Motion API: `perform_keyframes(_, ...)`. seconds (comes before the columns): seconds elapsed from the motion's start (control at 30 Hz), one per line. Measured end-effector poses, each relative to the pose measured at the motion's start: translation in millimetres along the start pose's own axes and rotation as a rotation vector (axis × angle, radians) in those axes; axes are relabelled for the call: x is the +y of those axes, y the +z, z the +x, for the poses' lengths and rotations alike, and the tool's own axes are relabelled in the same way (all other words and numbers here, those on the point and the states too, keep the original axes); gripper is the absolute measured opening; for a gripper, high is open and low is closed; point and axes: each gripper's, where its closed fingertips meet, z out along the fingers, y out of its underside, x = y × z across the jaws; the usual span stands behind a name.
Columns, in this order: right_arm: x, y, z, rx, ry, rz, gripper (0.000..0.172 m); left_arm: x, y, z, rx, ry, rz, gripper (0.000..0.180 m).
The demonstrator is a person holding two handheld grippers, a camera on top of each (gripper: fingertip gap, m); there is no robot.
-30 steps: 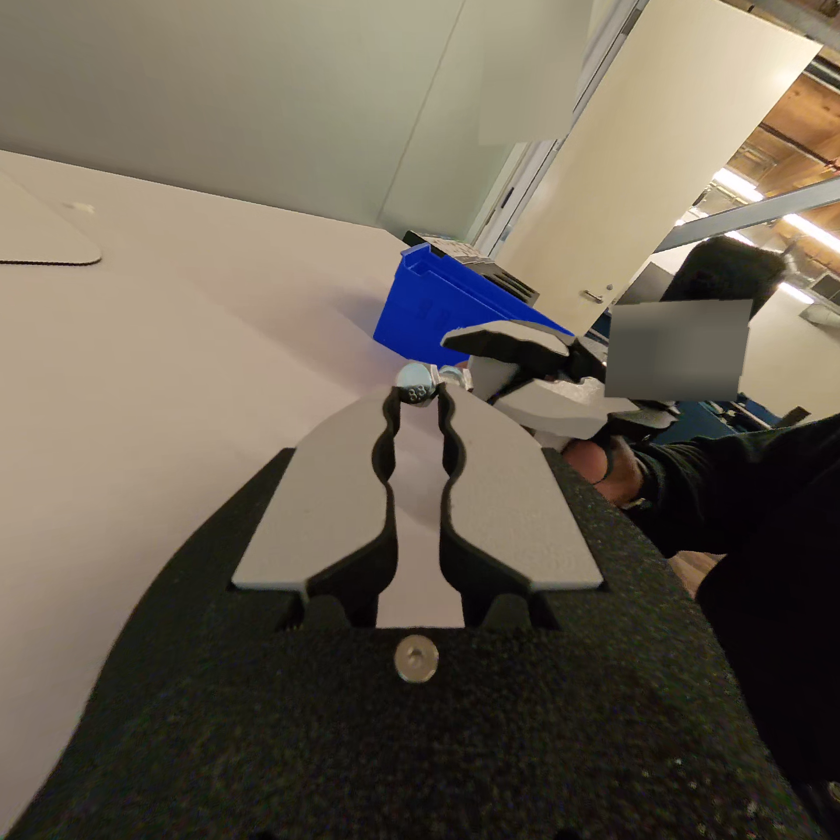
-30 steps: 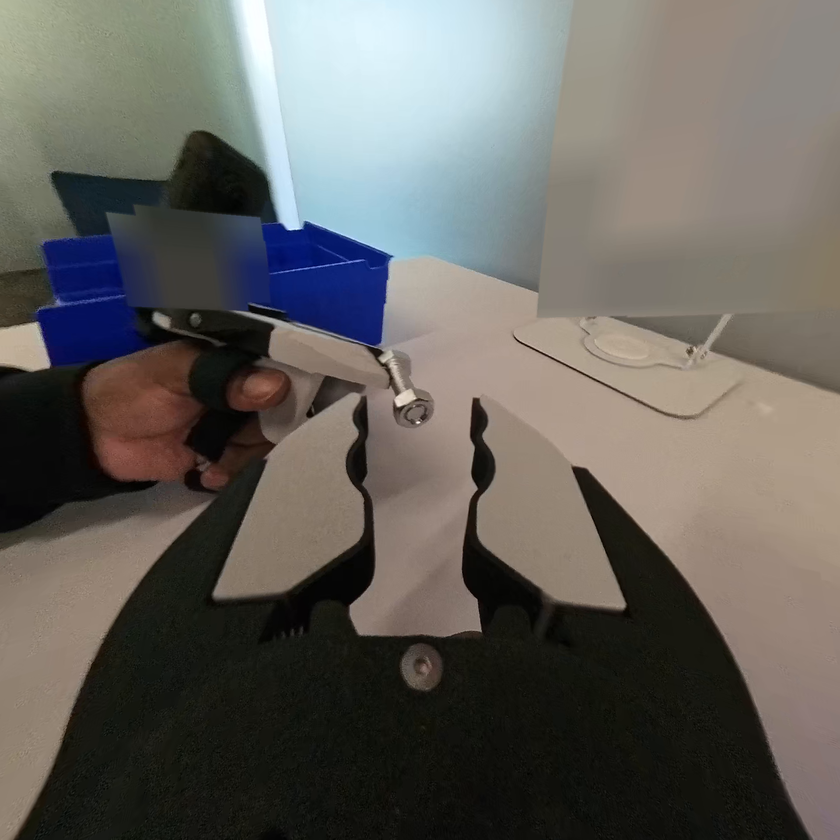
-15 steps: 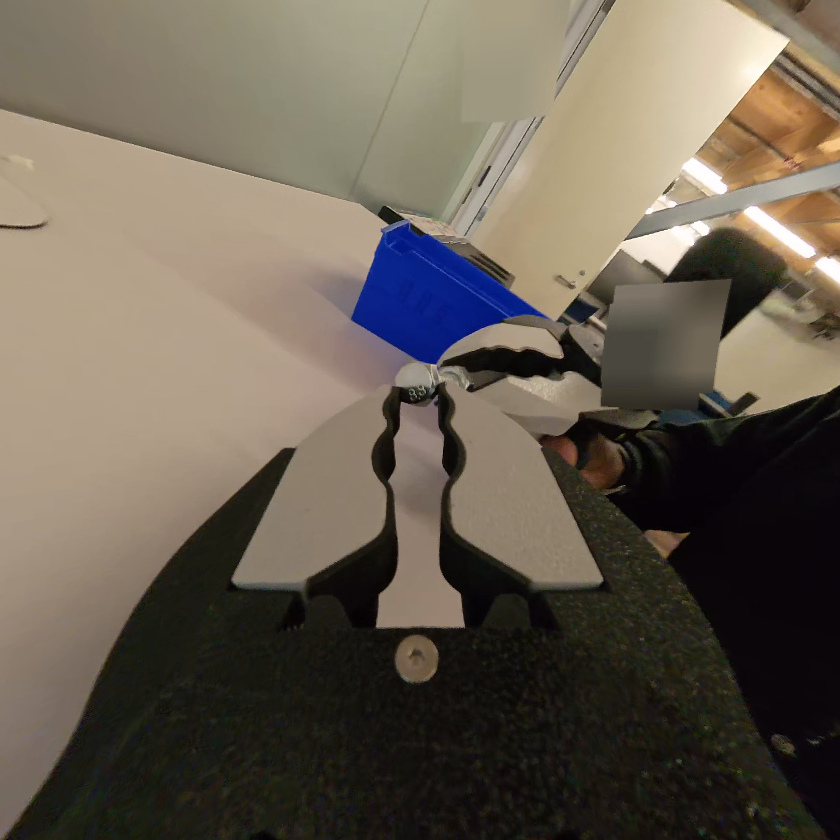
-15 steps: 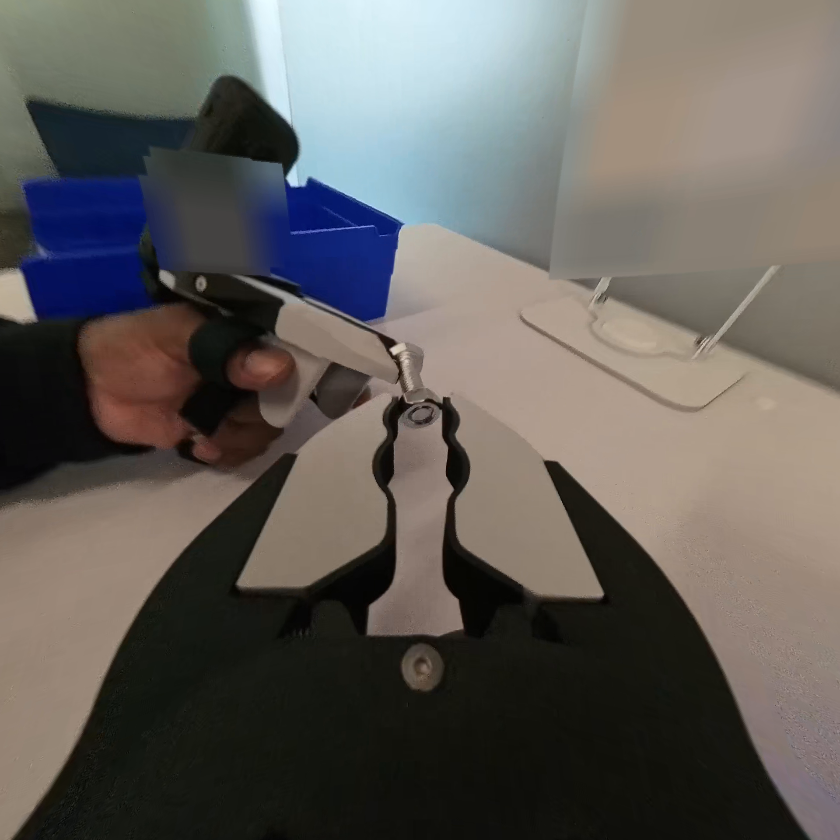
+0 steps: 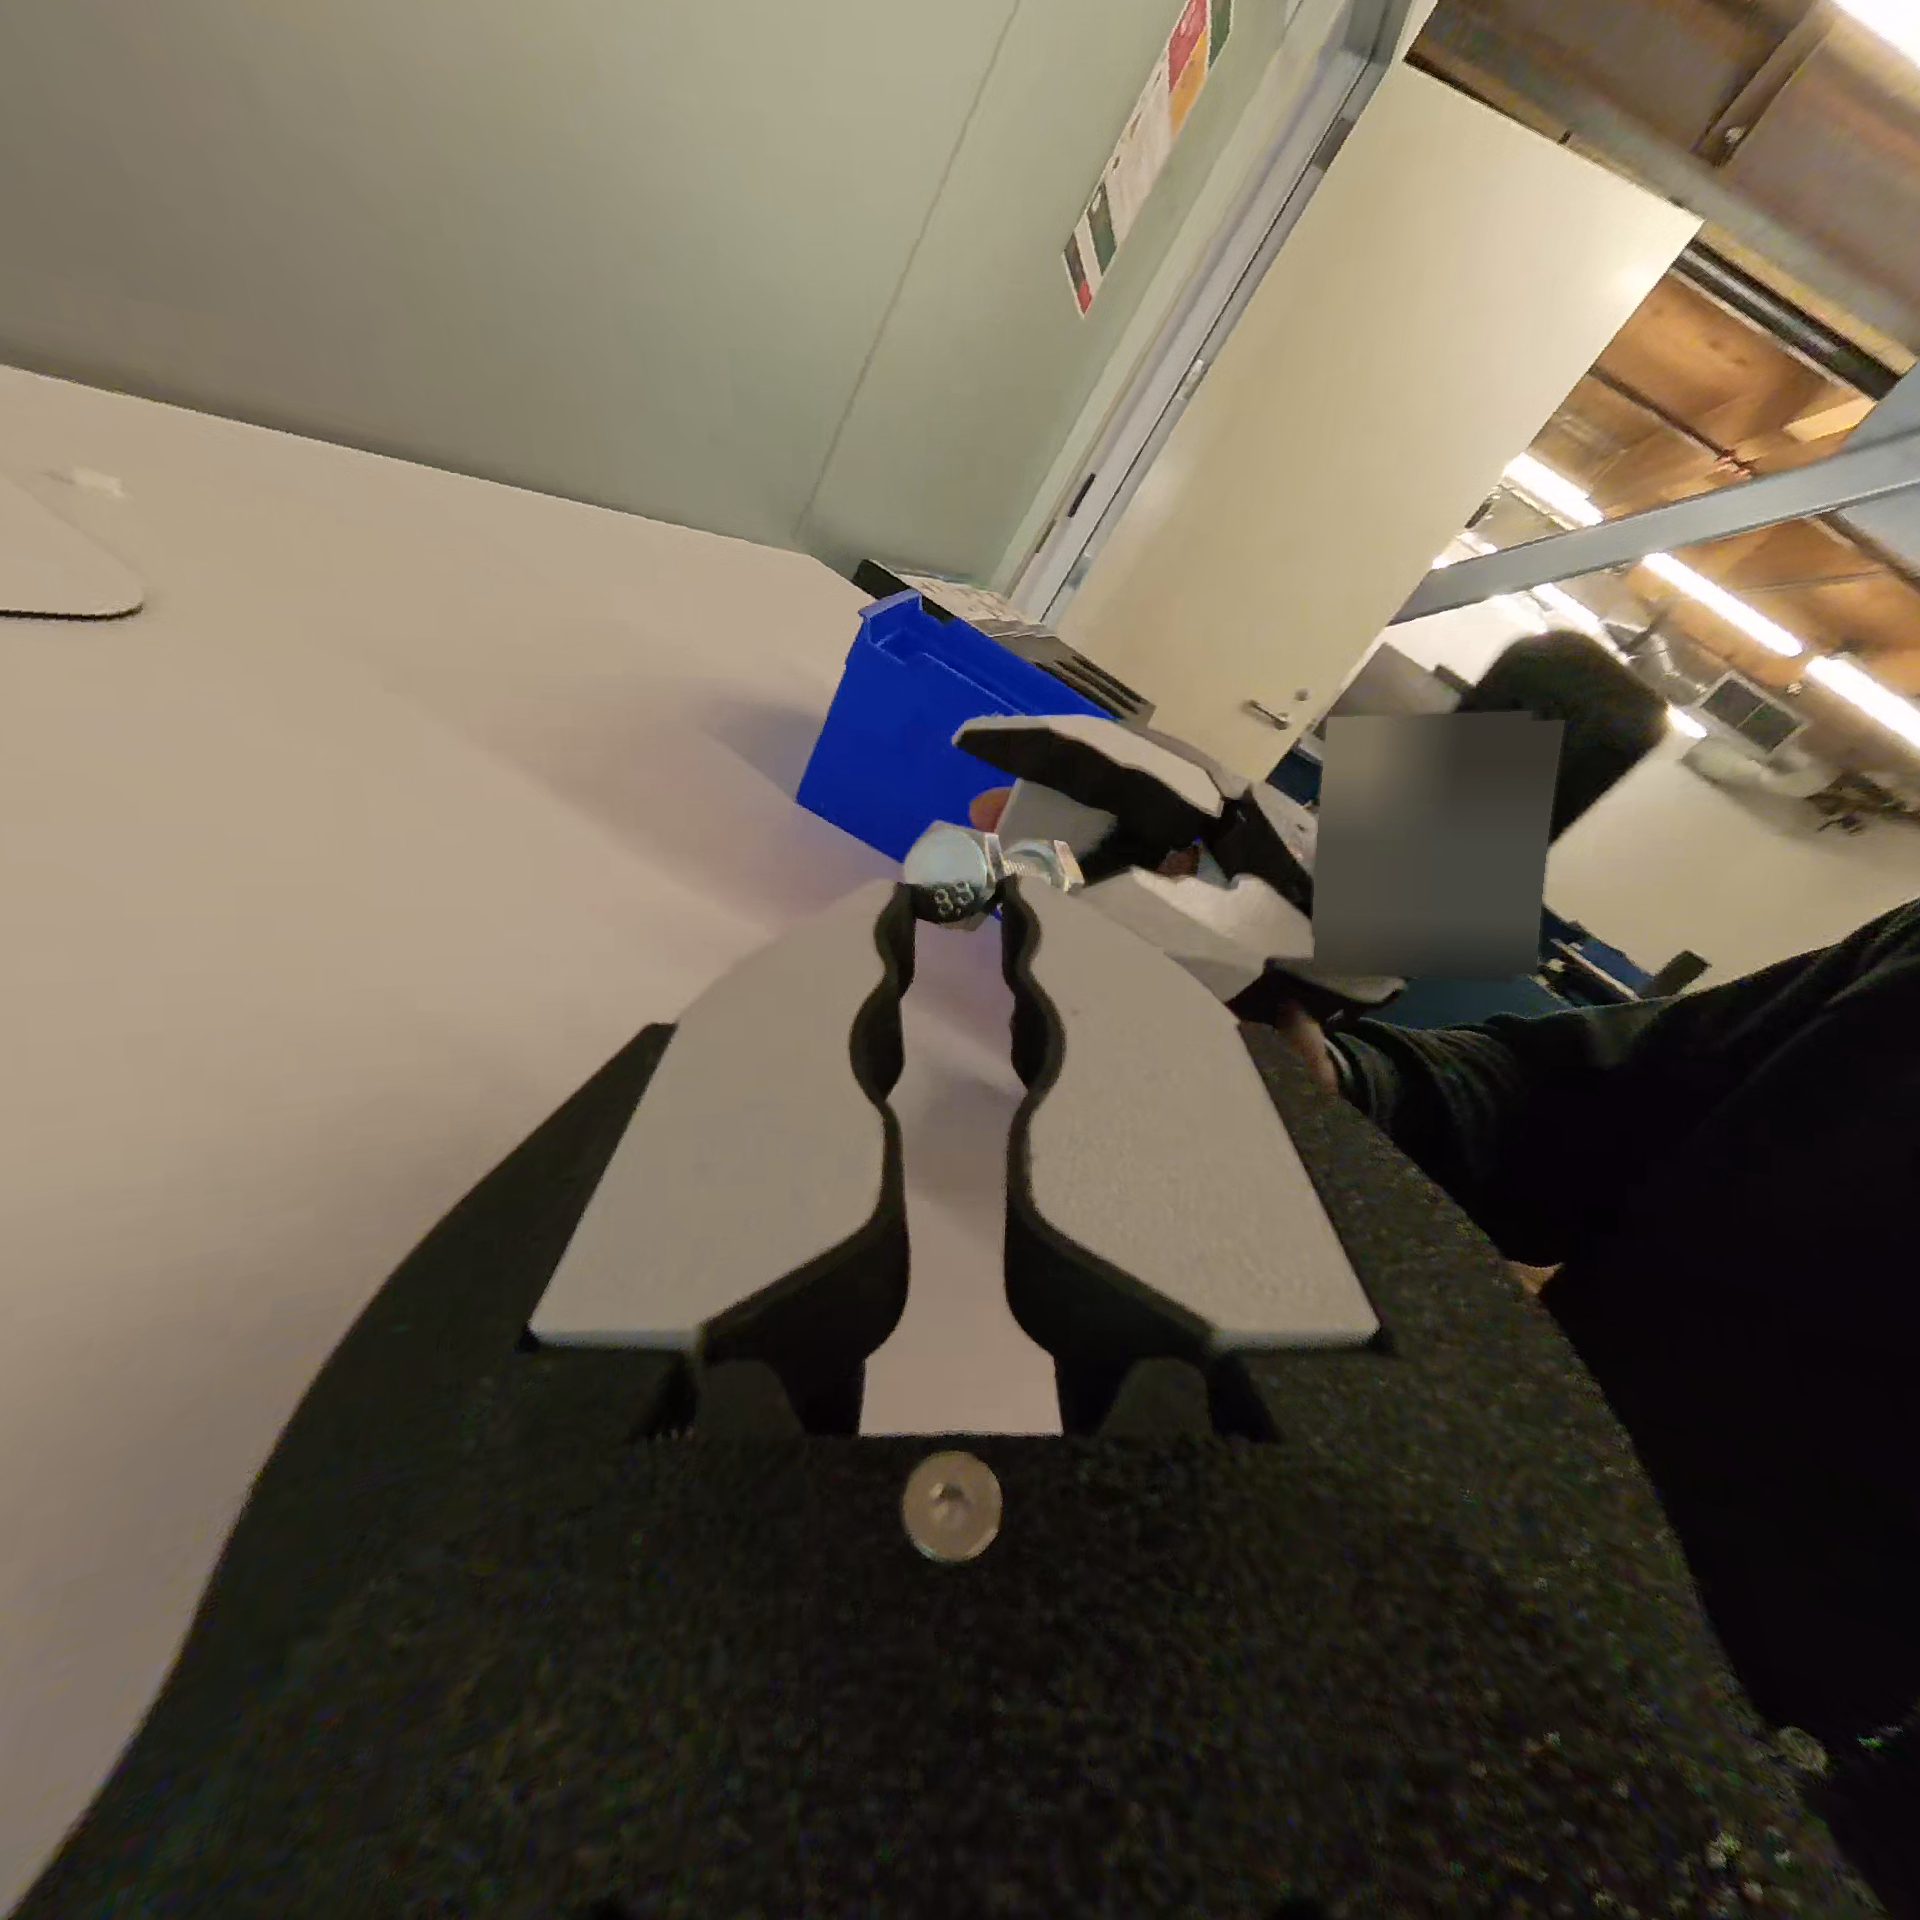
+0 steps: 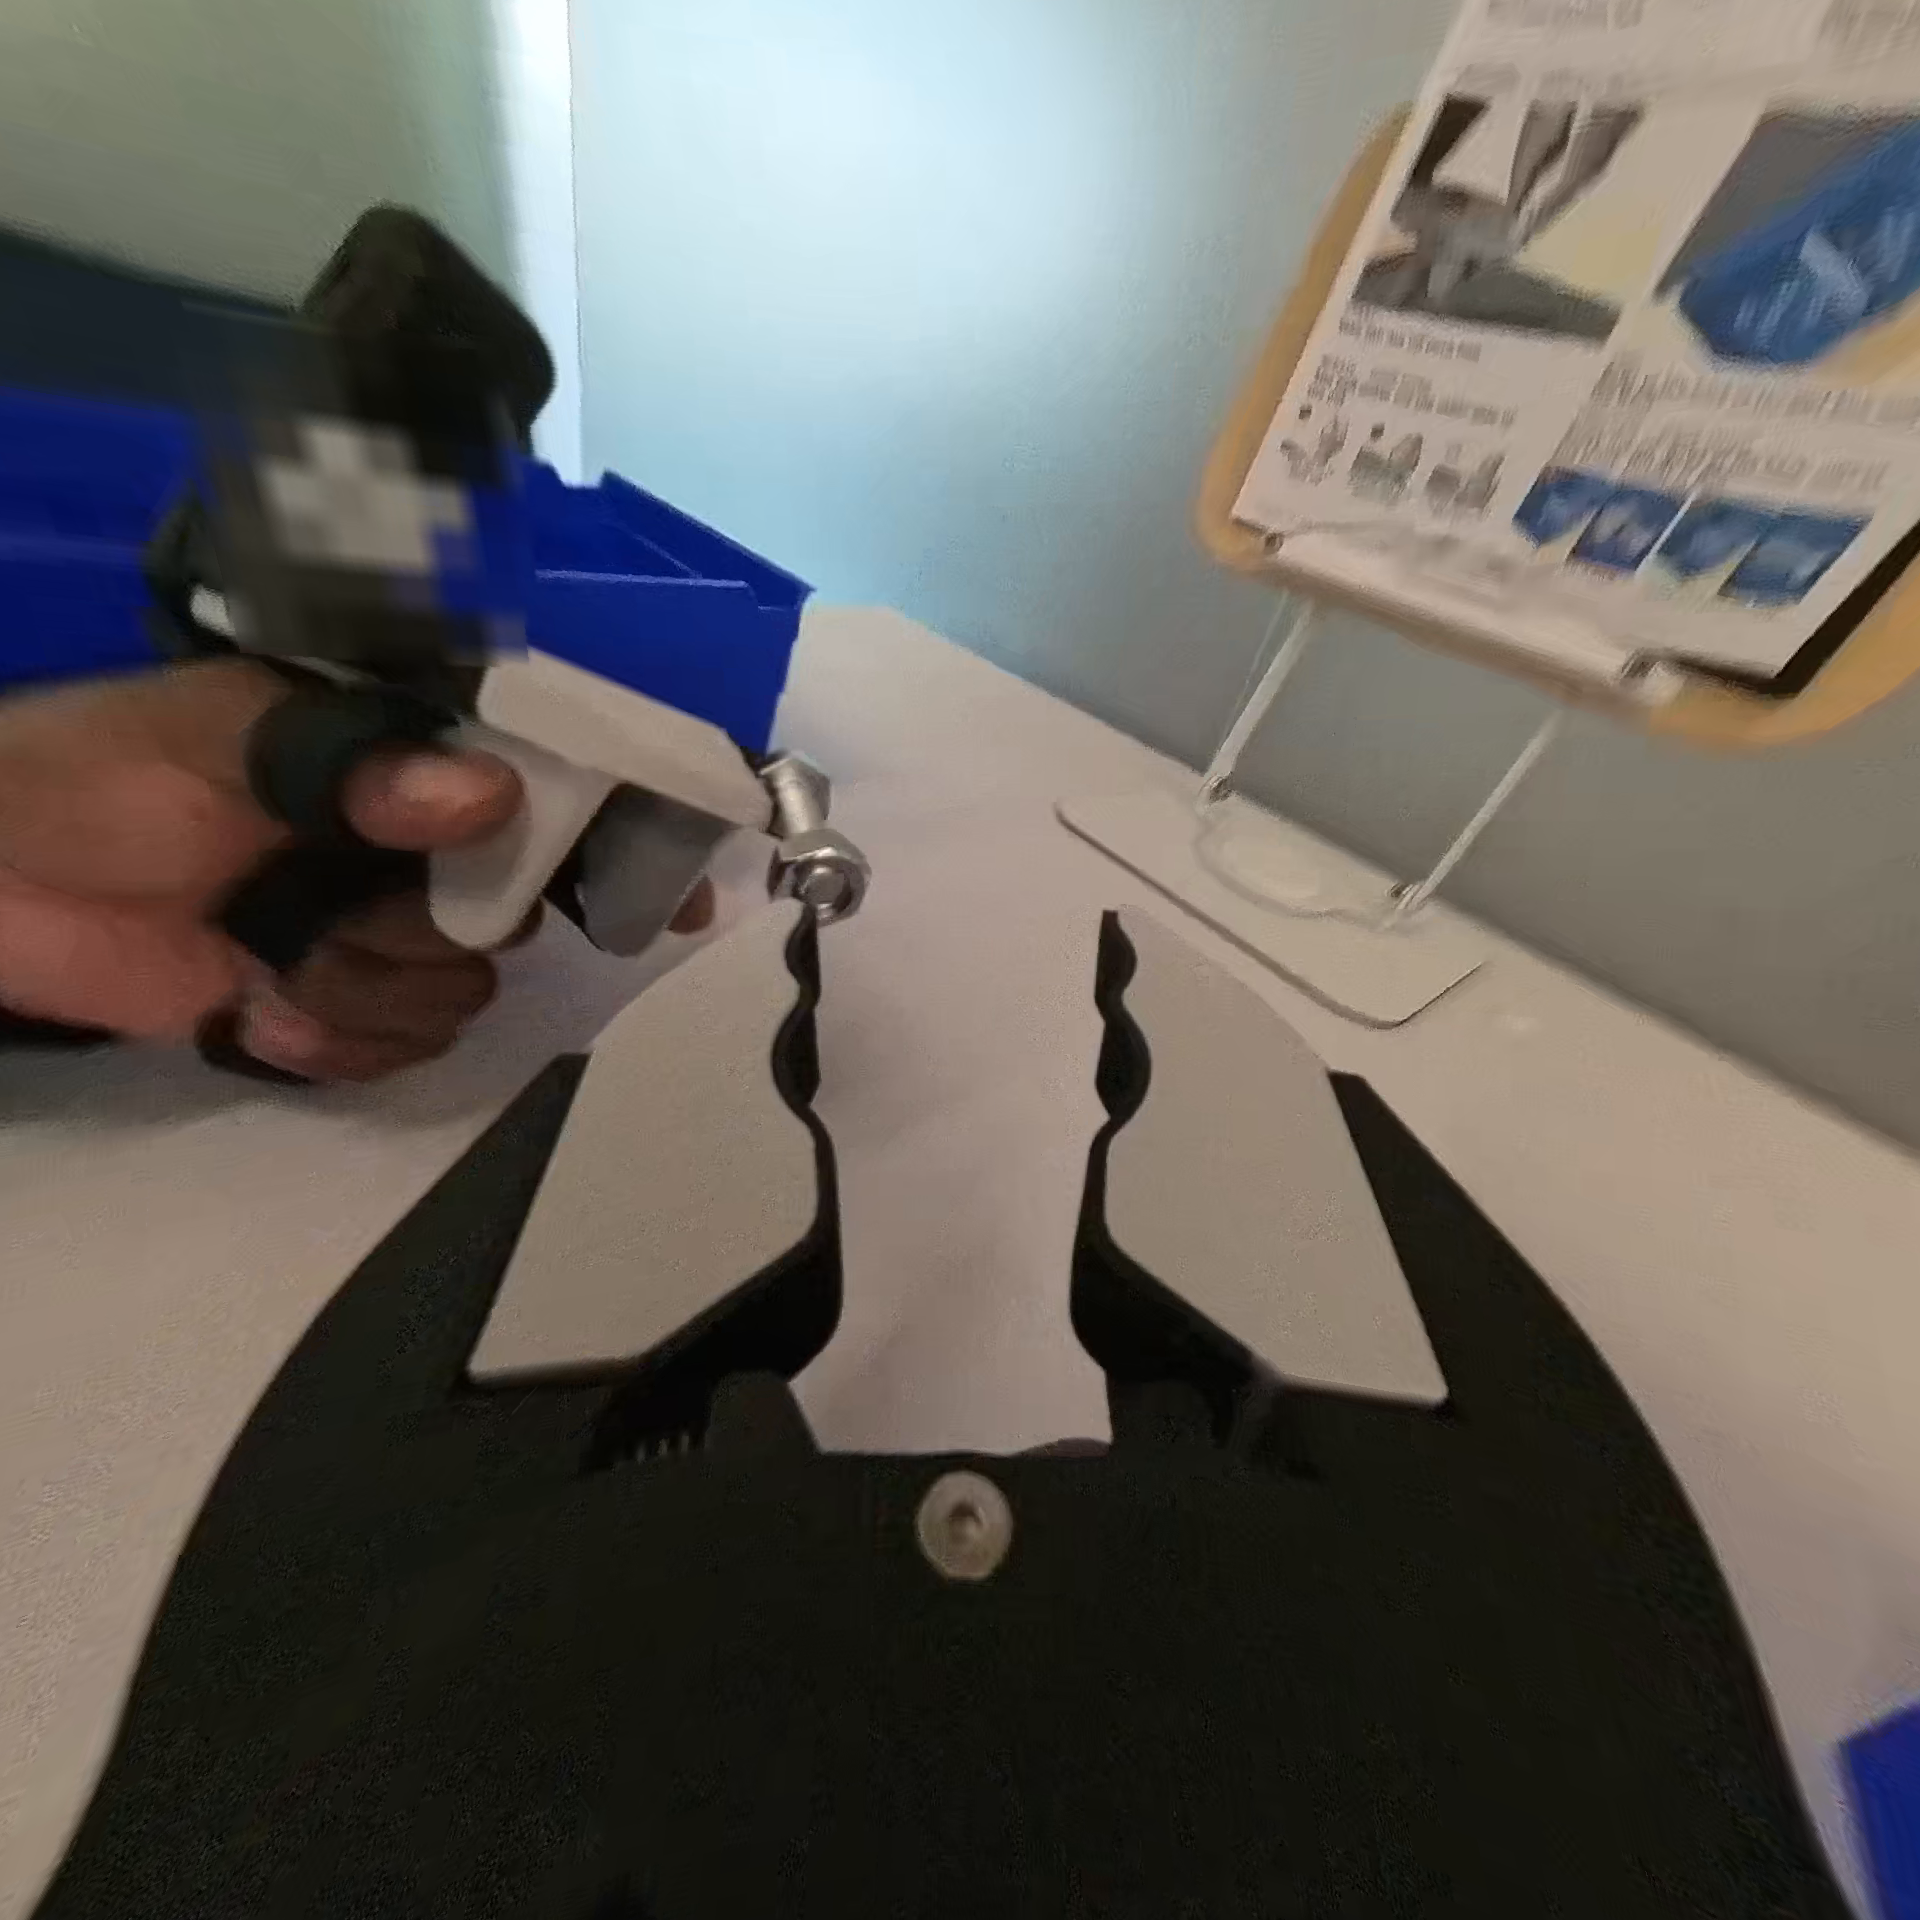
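A small steel hex bolt (image 5: pixel 954 881) is pinched by its head between the tips of the left gripper (image 5: pixel 956 914), pads pressed on both sides, and it's held up off the white table (image 5: pixel 364 831). A nut (image 6: pixel 823 881) is threaded on near the far end of the shank.

The right gripper (image 6: pixel 956 935) is spread wide with nothing in it. Its left fingertip (image 6: pixel 795 940) is just beside the nut, the other one well apart.

Handling-wise, it's probably rigid, dense for its size and slick plated metal, so round parts would likely slip. The flats of the head or nut are the spots to be grabbed.

A blue bin (image 5: pixel 914 748) is sat behind on the table, and an instruction sheet on a clear stand (image 6: pixel 1558 364) is off to the right.
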Motion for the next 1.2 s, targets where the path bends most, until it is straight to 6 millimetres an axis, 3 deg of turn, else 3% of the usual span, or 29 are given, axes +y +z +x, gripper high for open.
perform_keyframes(0.1, -5, -1, -10, -0.016, -0.134, 0.015, 0.051, 0, -2, 1, 0.036, -0.049, 0.002, 0.015)
perform_keyframes(0.27, -8, -2, -26, -0.091, -0.185, 0.030, 0.049, 2, 0, 4, 0.059, -0.060, -0.018, 0.015)
perform_keyframes(0.33, -6, -3, -30, -0.104, -0.200, 0.022, 0.025, 6, 2, 6, 0.065, -0.056, -0.047, 0.015)
perform_keyframes(0.4, -5, -1, -30, -0.093, -0.181, -0.007, 0.018, 8, 3, 4, 0.036, -0.018, -0.058, 0.015)
perform_keyframes(0.47, -3, 1, -29, -0.095, -0.071, -0.049, 0.018, 9, 2, 1, -0.009, 0.054, -0.071, 0.015)
perform_keyframes(0.6, 0, 1, -24, -0.131, 0.373, -0.053, 0.018, 9, 4, 1, -0.080, 0.220, -0.082, 0.016)
perform_keyframes(0.67, -4, 0, -21, -0.156, 0.490, 0.002, 0.014, 11, 6, 1, -0.110, 0.287, -0.093, 0.015)
perform_keyframes(0.7, -7, -1, -18, -0.156, 0.506, 0.031, 0.023, 11, 8, 1, -0.126, 0.294, -0.091, 0.016)
perform_keyframes(0.83, -14, -3, -13, -0.097, 0.330, 0.074, 0.051, 0, 5, 3, -0.088, 0.208, -0.009, 0.016)
perform_keyframes(1.07, -20, -5, -34, -0.084, -0.196, 0.096, 0.045, -9, -3, 10, 0.061, 0.042, 0.039, 0.015)
perform_keyframes(1.2, -23, -6, -37, -0.045, -0.308, 0.090, 0.035, -6, -3, 15, 0.096, 0.039, 0.012, 0.015)
